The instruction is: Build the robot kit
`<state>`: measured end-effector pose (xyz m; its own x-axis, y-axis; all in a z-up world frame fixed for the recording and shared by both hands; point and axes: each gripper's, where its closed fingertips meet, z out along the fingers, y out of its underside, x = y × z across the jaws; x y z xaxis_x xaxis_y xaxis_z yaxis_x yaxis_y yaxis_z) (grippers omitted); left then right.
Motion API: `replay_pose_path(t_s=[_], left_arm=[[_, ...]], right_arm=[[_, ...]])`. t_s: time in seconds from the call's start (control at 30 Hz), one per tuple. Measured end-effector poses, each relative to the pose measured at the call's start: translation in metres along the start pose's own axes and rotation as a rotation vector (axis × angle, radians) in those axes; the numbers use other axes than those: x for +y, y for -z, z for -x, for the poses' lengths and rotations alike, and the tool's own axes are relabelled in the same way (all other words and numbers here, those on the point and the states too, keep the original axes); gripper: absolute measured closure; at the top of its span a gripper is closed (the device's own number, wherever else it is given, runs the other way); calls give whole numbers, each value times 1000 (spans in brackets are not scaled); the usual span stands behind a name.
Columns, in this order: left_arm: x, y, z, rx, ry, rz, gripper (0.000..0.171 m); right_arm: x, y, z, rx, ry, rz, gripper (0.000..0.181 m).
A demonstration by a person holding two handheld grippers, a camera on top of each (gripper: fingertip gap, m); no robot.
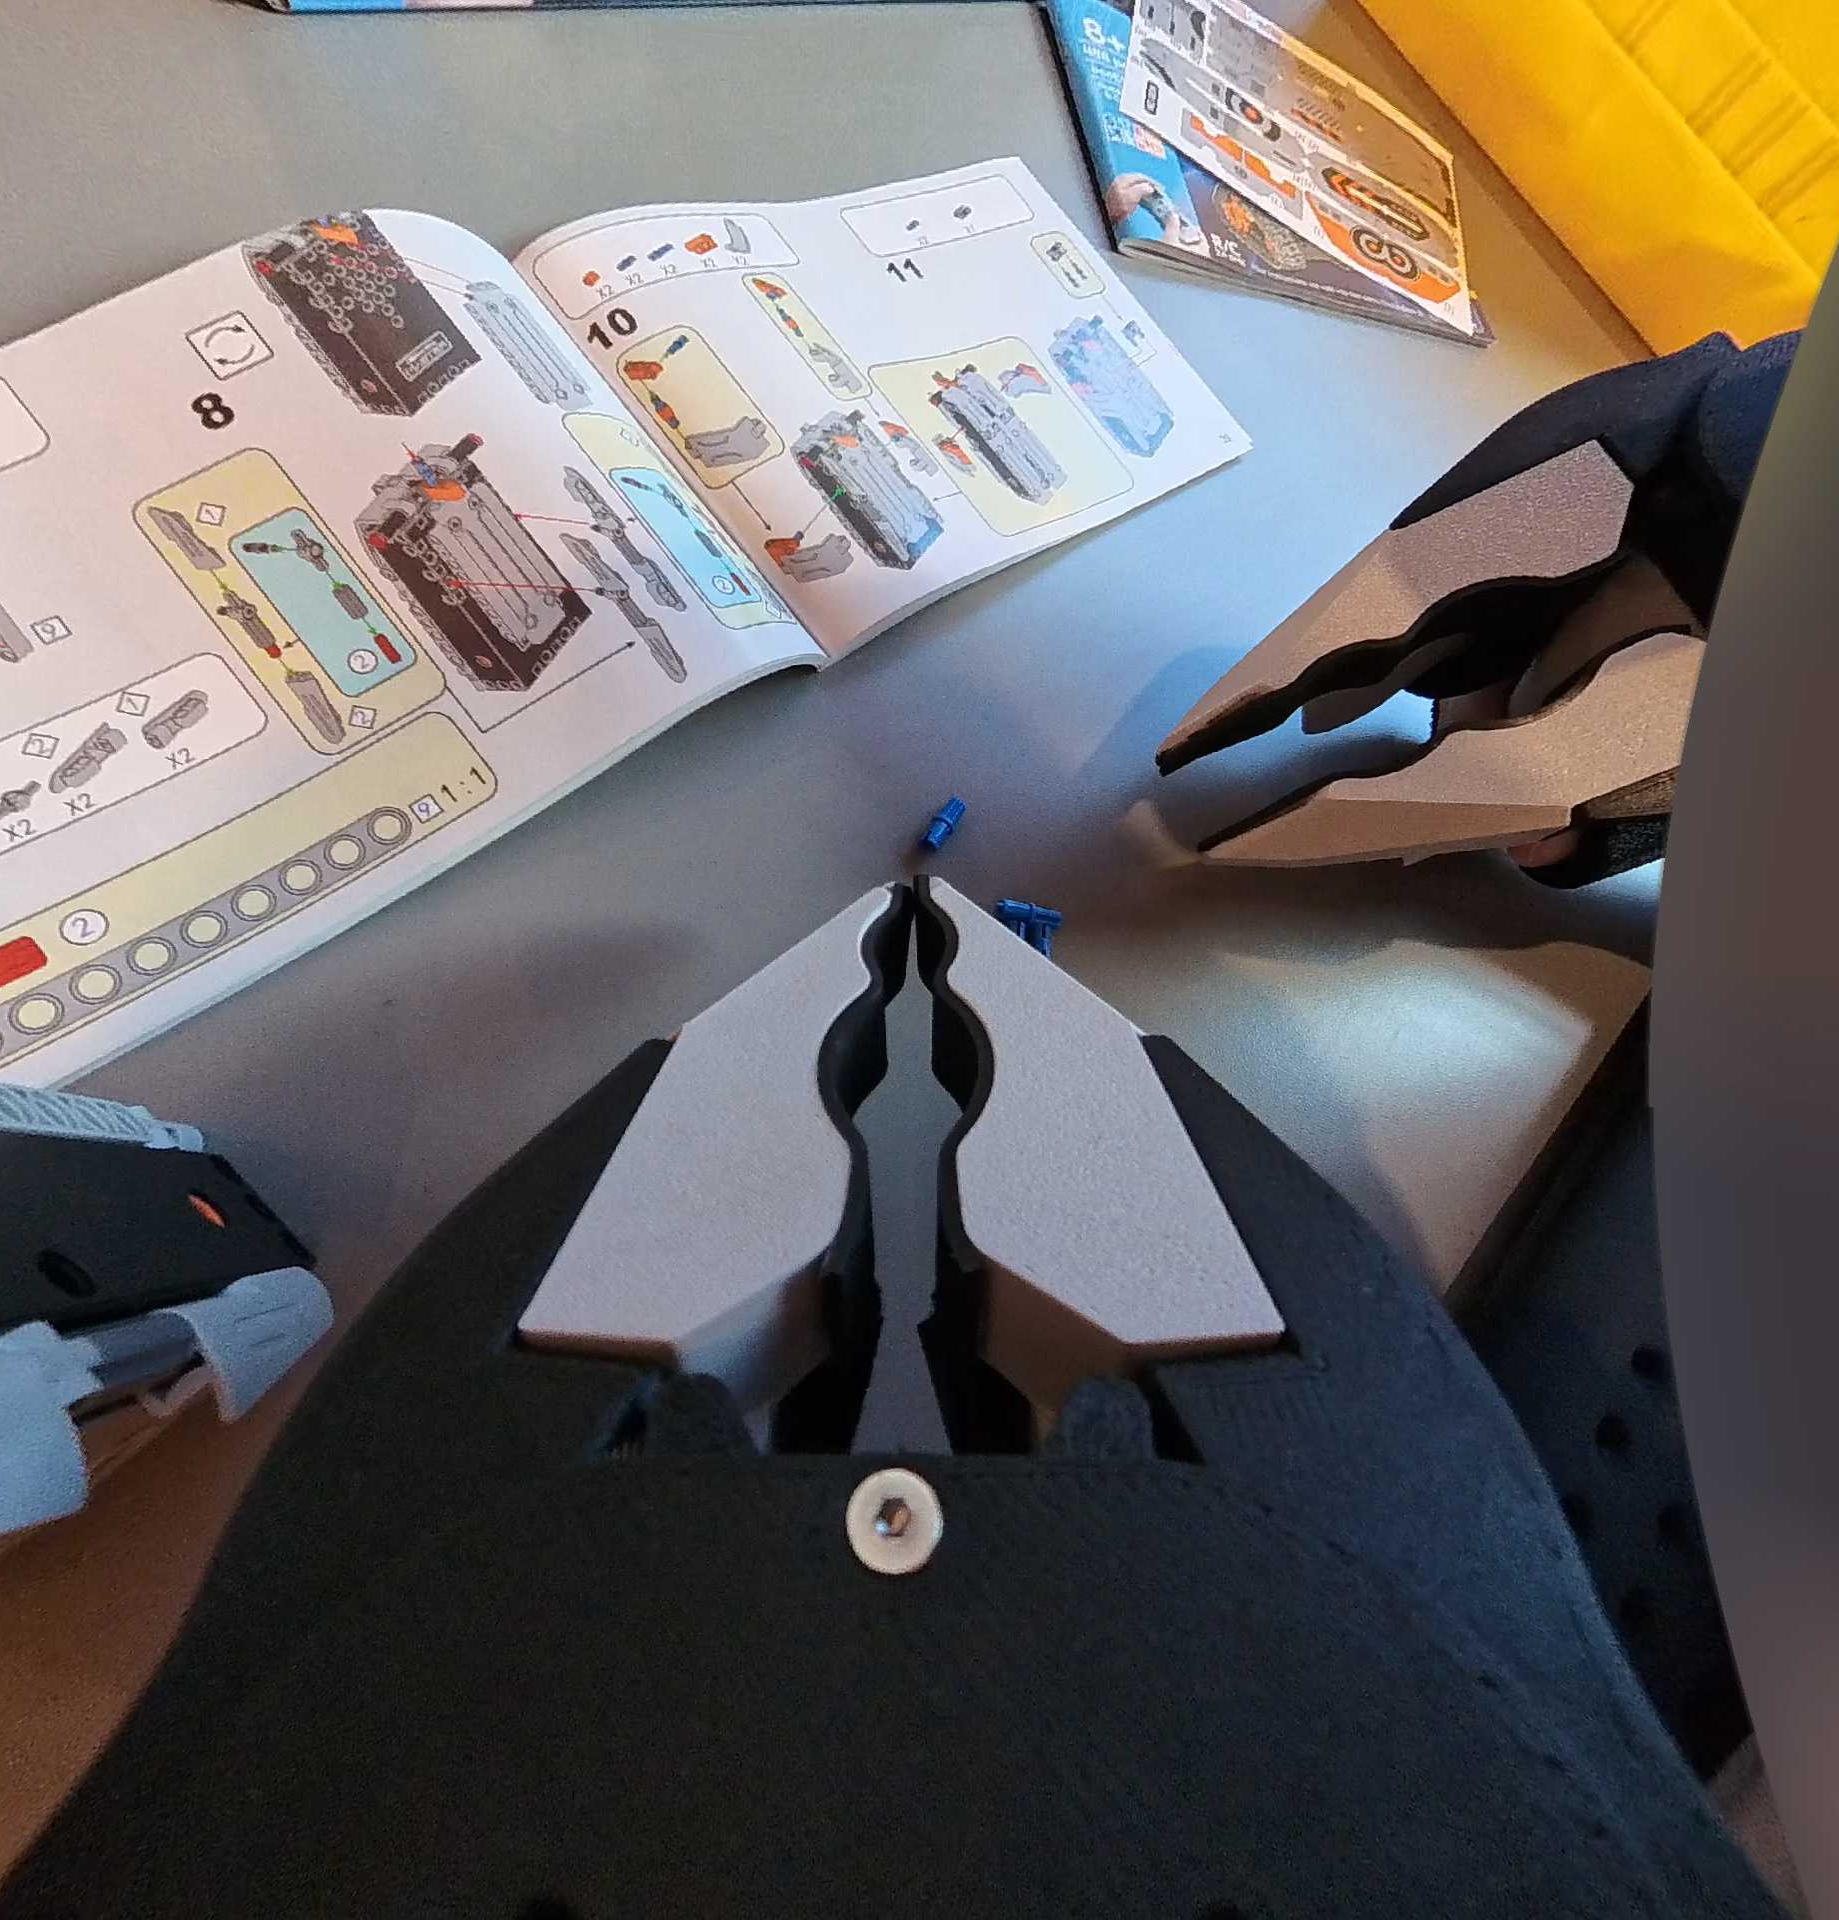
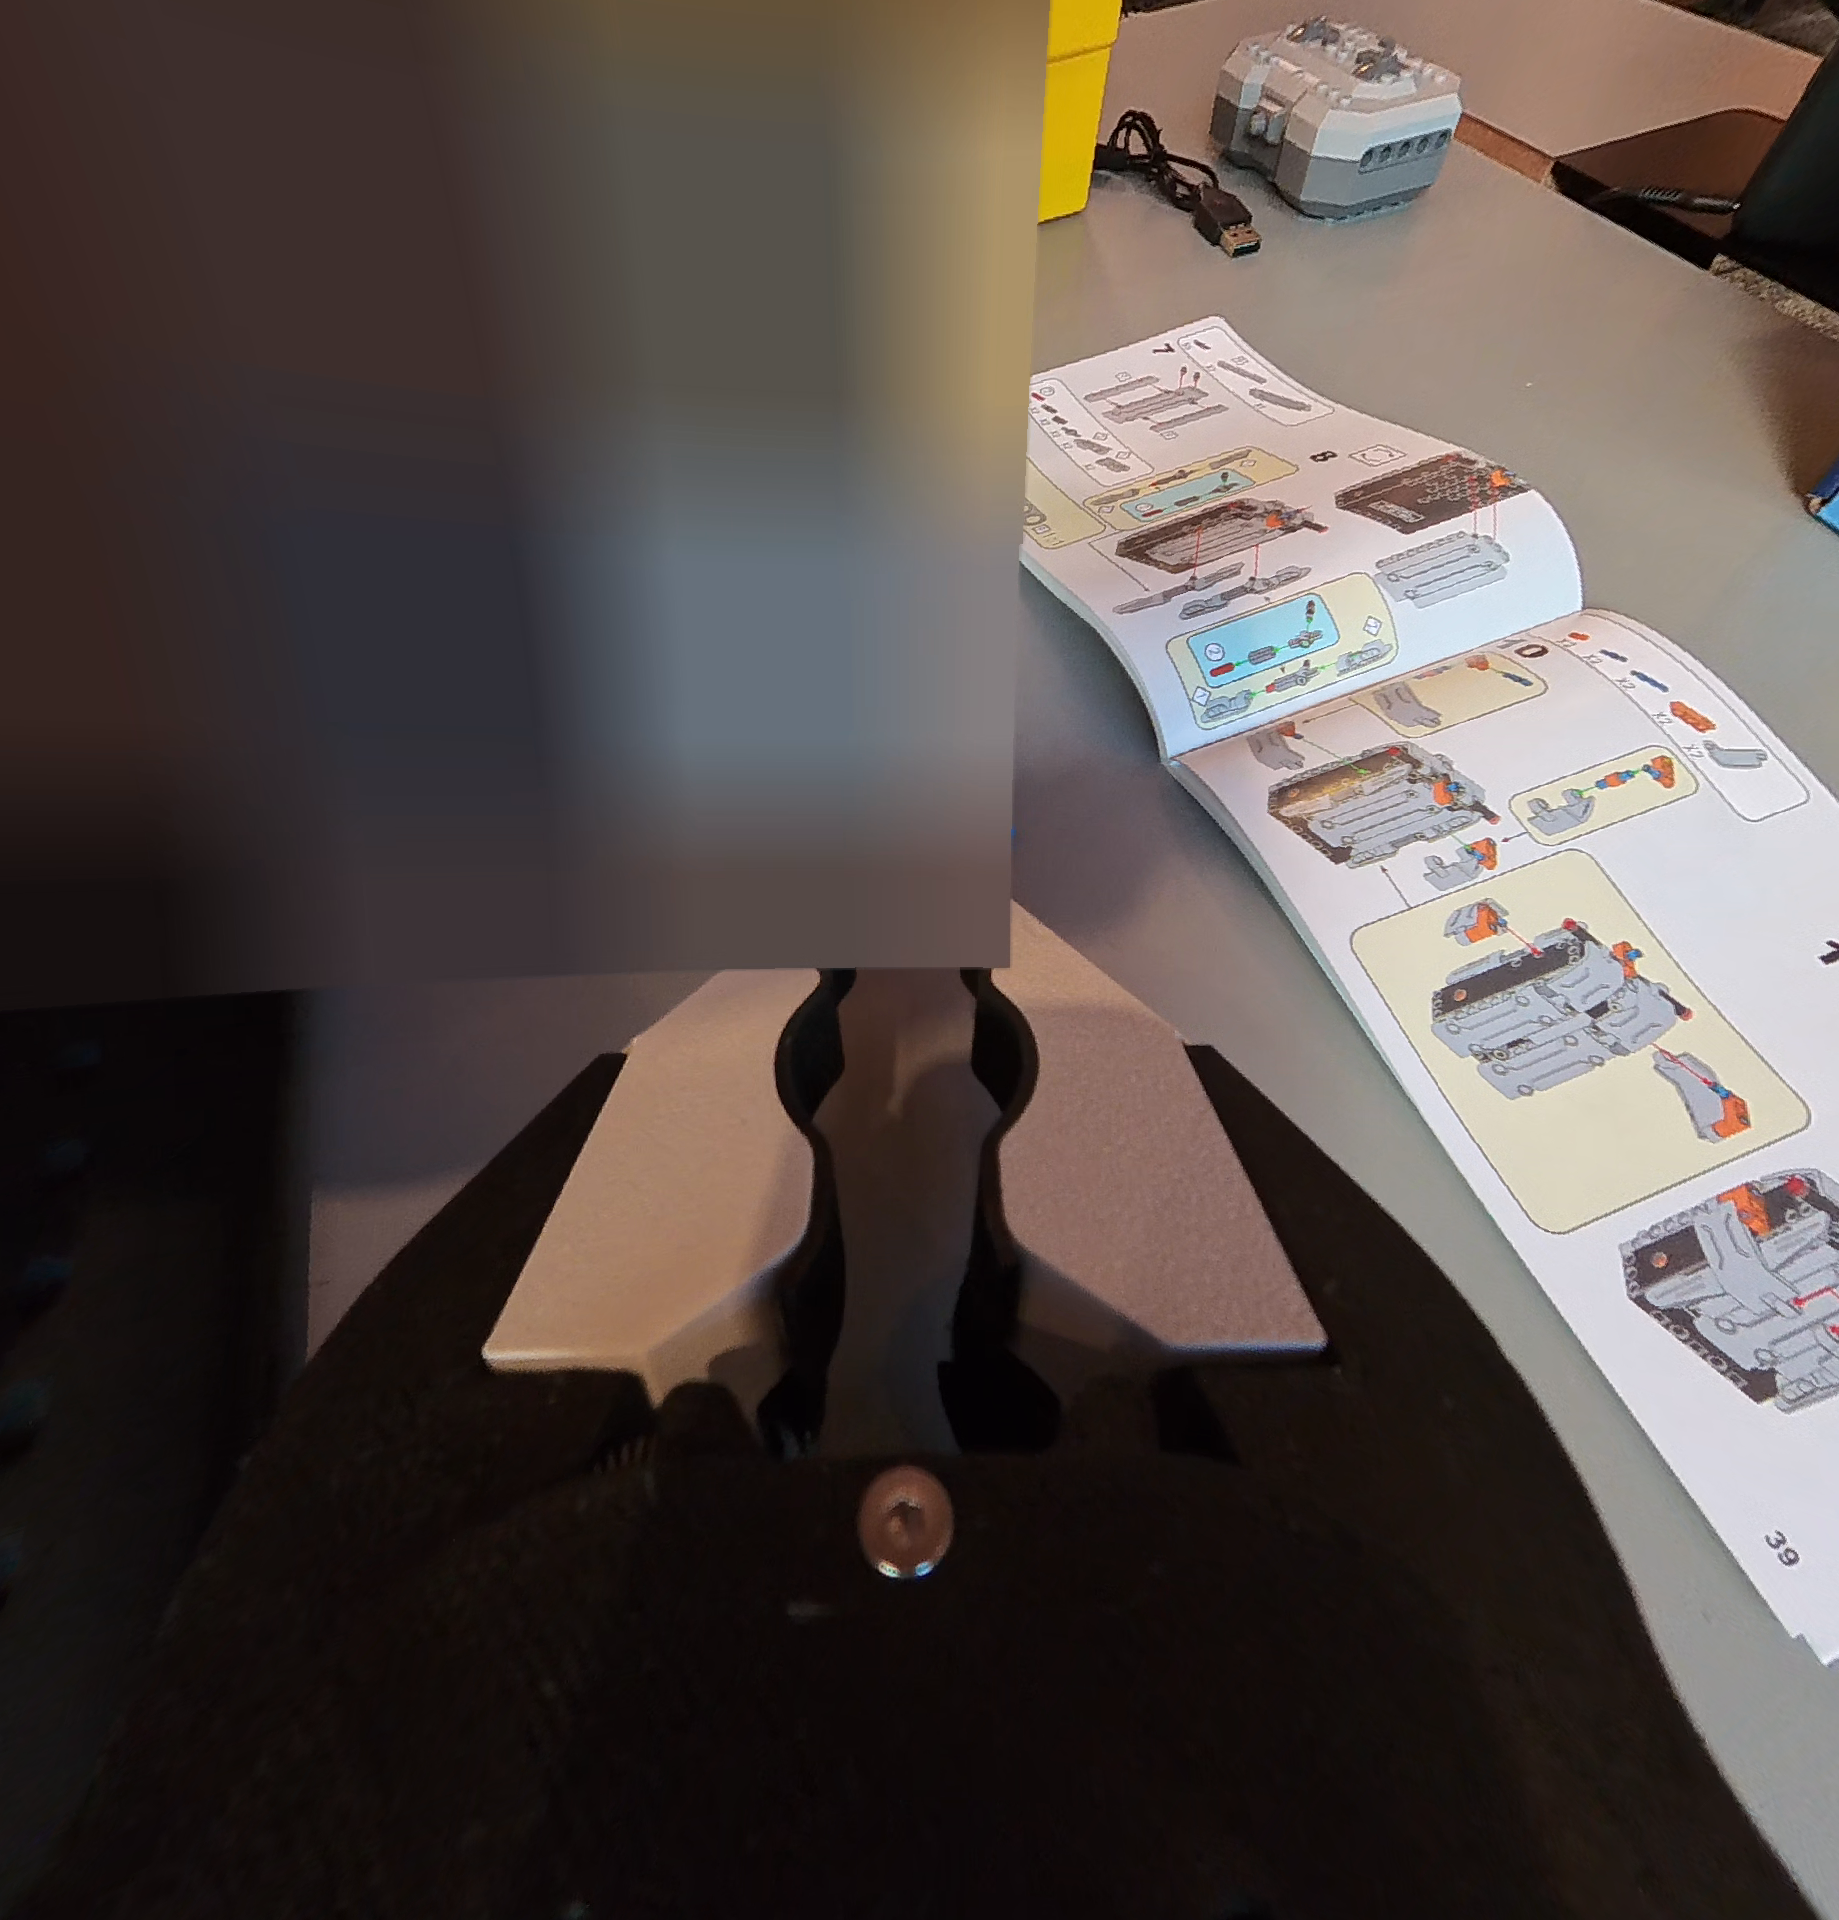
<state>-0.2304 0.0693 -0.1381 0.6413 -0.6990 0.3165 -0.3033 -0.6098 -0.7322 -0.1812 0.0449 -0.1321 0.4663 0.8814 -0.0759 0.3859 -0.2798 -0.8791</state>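
The left gripper (image 1: pixel 915 889) hung low over a grey desk (image 1: pixel 686 104), its jaws drawn together until the tips all but met, with nothing seen between them. Just beyond the tips lay a small blue peg (image 1: pixel 943 824) on the desk, and a second blue piece (image 1: pixel 1029 921) sat just beside the right-hand finger, partly hidden by it; whether the finger touched it could not be told.

To the right, the right gripper (image 1: pixel 1185 805) reached in from the side, its jaws a little apart at the tips. A pale, blurred speck showed at the lower tip, too unclear to name, and whether the jaws held anything could not be told. In the right wrist view a mosaic patch covered the fingertips, leaving only the wavy inner edges of the fingers visible, standing apart nearer the camera.

An open instruction booklet (image 1: pixel 541 499) lay flat on the desk beyond the left gripper, showing building diagrams. A second, closed booklet (image 1: pixel 1299 177) lay farther off near a yellow box (image 1: pixel 1642 135). A black and grey brick model (image 1: pixel 94 1247) sat at the left edge, near the left gripper's body. In the right wrist view, a grey block with ports (image 2: pixel 1336 120) and a black cable with a plug (image 2: pixel 1195 187) rested at the far end of the desk.
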Motion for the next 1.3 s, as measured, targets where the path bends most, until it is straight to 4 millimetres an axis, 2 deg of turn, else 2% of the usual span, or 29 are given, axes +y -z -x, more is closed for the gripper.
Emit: replay_pose_path(t_s=[0.6, 1.13, 1.3], left_arm=[[0, -2, -1, -12, -22, 2, 171], [2, -6, -2, 2, -30, 15, 171], [1, -7, -12, 52, -30, 8, 171]], right_arm=[[-6, 6, -5, 29, -8, -29, 164], [-3, 6, -7, 26, -16, -25, 164], [-8, 12, -11, 19, -61, -68, 164]])
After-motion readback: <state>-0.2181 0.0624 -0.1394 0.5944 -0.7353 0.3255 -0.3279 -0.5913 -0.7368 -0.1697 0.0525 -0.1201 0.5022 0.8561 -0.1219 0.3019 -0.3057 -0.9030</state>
